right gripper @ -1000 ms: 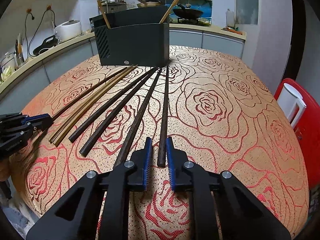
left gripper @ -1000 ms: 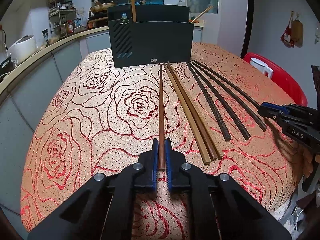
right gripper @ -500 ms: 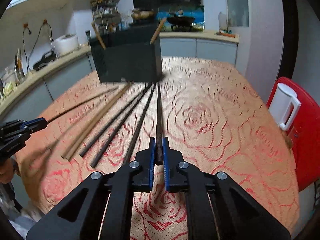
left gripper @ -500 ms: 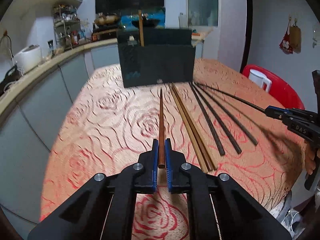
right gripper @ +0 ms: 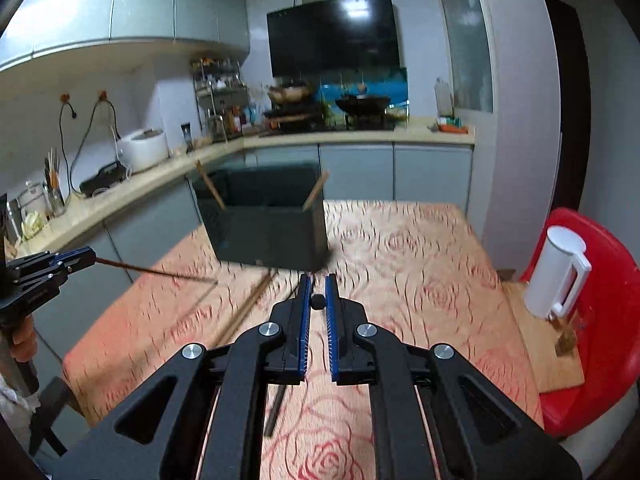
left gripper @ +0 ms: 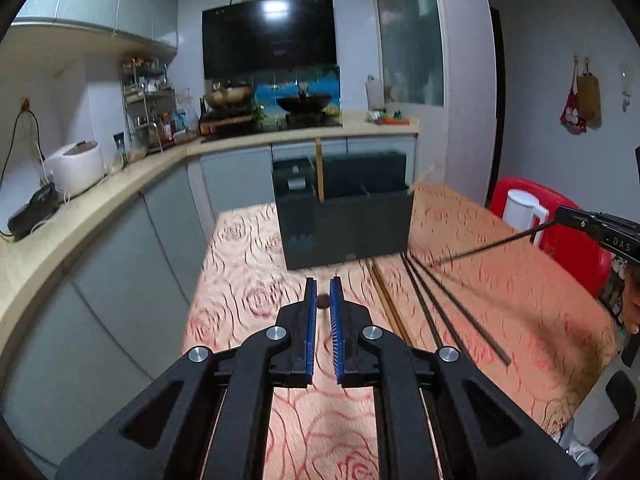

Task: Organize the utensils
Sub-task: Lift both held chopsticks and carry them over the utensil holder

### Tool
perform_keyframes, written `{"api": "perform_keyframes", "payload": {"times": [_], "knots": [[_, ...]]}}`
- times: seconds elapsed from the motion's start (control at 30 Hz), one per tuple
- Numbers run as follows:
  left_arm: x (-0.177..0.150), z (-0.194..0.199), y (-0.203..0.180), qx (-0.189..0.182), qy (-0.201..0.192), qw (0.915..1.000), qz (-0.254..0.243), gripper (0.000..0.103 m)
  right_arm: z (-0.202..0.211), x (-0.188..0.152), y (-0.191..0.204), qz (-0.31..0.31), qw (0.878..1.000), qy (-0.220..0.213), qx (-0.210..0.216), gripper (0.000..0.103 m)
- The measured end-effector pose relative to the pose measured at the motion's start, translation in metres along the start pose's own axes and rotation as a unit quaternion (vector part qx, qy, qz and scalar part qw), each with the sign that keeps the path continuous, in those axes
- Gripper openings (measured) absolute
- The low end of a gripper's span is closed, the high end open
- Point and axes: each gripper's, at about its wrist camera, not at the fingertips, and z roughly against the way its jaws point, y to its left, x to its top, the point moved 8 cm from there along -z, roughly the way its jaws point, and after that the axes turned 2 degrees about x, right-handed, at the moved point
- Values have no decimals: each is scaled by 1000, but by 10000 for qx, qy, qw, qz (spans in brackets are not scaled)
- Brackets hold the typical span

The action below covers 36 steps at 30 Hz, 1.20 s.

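Observation:
My left gripper [left gripper: 322, 288] is shut on a reddish-brown chopstick [left gripper: 322, 301], held above the table and seen end-on between the blue pads. In the right wrist view the same chopstick [right gripper: 156, 270] sticks out of the left gripper [right gripper: 80, 258] towards the black utensil holder [right gripper: 268, 228]. My right gripper [right gripper: 318, 286] is shut on a dark chopstick [right gripper: 318, 301], which also shows in the left wrist view as a dark chopstick [left gripper: 492, 246] slanting down from the right gripper [left gripper: 568, 213]. The holder [left gripper: 348, 228] has two wooden sticks standing in it. Light chopsticks [left gripper: 384, 296] and dark ones [left gripper: 452, 312] lie on the cloth.
The table carries a rose-patterned cloth [left gripper: 248, 280]. To its right a red chair [right gripper: 600, 320] bears a white kettle [right gripper: 556, 276]. A kitchen counter [left gripper: 80, 216] with a rice cooker [left gripper: 76, 168] runs along the left and behind the table.
The right gripper closed on the dark chopstick. Both grippers then rose, lifting their chopsticks off the cloth, and both views tipped up towards the kitchen.

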Motion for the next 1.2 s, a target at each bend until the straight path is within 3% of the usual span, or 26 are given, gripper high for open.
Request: {"api": "perform_keyframes", "payload": {"times": [0.3,0.67,1.2], "knots": [[45,6,15,-159,-358,9990,198,6,0,50,2,-124,9988,-439,155,8],[69,-6,16,-135,-297,9994,94,6,-10,85,8,-131,9979,-565,287,8],[123,-9,-2,-548,-357,9978,-116,7,-2,137,14,32,9964,-735,426,8]]}}
